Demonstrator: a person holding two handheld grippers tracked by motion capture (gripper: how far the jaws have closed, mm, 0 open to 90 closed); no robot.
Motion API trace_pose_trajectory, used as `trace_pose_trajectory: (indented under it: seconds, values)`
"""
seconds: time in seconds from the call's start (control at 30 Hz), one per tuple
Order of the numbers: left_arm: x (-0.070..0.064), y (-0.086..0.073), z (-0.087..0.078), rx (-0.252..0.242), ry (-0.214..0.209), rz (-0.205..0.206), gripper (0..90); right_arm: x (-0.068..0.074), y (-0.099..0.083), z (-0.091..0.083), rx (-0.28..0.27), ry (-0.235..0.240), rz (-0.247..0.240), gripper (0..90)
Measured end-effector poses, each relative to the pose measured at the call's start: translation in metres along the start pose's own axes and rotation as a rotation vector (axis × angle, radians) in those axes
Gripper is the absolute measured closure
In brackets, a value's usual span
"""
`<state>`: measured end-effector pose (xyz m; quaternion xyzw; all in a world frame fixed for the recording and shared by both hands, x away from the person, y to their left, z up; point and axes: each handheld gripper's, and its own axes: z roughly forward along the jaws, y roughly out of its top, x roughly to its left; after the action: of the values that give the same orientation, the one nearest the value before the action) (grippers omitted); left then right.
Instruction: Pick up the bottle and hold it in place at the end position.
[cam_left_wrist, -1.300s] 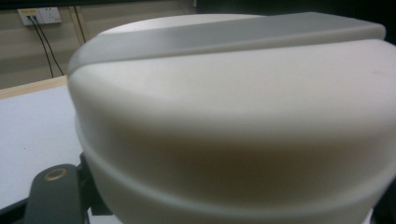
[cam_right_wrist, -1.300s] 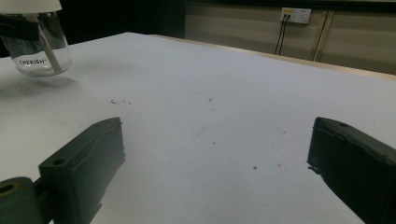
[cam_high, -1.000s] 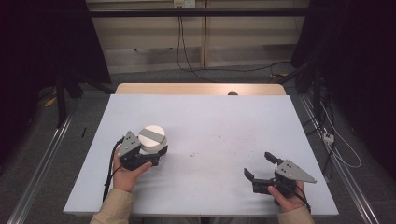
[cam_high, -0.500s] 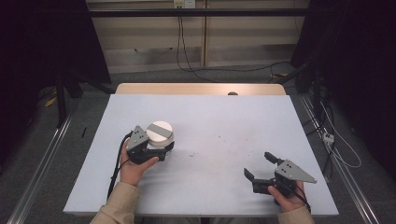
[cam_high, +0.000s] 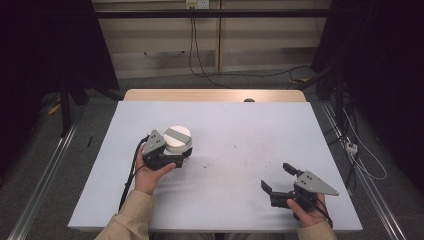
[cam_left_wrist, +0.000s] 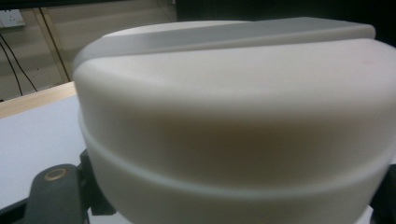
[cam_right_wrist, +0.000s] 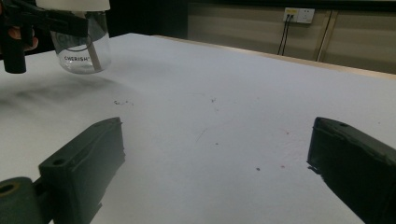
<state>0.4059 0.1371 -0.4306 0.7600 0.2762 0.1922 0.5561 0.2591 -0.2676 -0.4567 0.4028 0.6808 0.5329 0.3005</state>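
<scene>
Clear glass jar (cam_right_wrist: 81, 49); matt cream plastic lid (cam_left_wrist: 233, 116); matt black plastic jaws; smooth, scuffed white table (cam_high: 240, 135), pale wood edge.

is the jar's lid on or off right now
On. The white lid sits atop the clear jar, with the left gripper clamped around the lid; the left gripper view shows it seated with no gap.

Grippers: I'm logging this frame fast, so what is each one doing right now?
Left gripper: shut on the white-lidded jar, gripping it near the lid.
Right gripper: open, holding nothing, low over the table.
</scene>
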Motion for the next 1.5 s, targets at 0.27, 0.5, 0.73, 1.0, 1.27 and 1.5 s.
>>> trace_pose_trajectory:
  seconds: [0.27,0.5,0.73,1.0,1.27,1.5]
  values:
    - [0.000,0.004,0.011,0.003,-0.011,0.003,18.3,-0.001,0.000,-0.001,-0.002,0.000,0.001,3.2]
    - [-0.001,0.005,0.017,-0.001,-0.017,0.004,18.3,0.000,0.000,0.000,-0.001,0.001,-0.003,3.2]
    - [-0.001,0.007,0.024,-0.007,-0.024,-0.005,18.3,0.000,0.000,-0.001,-0.004,0.003,0.000,3.2]
    - [-0.003,0.010,0.033,-0.004,-0.032,0.006,18.4,-0.001,0.000,-0.001,-0.007,0.000,-0.001,3.4]
    - [-0.004,0.010,0.041,0.001,-0.035,0.009,18.4,-0.001,0.000,-0.001,-0.007,0.002,-0.001,3.4]
    - [-0.005,0.013,0.047,0.001,-0.043,0.013,18.4,-0.001,0.000,-0.001,-0.004,0.003,0.000,3.4]
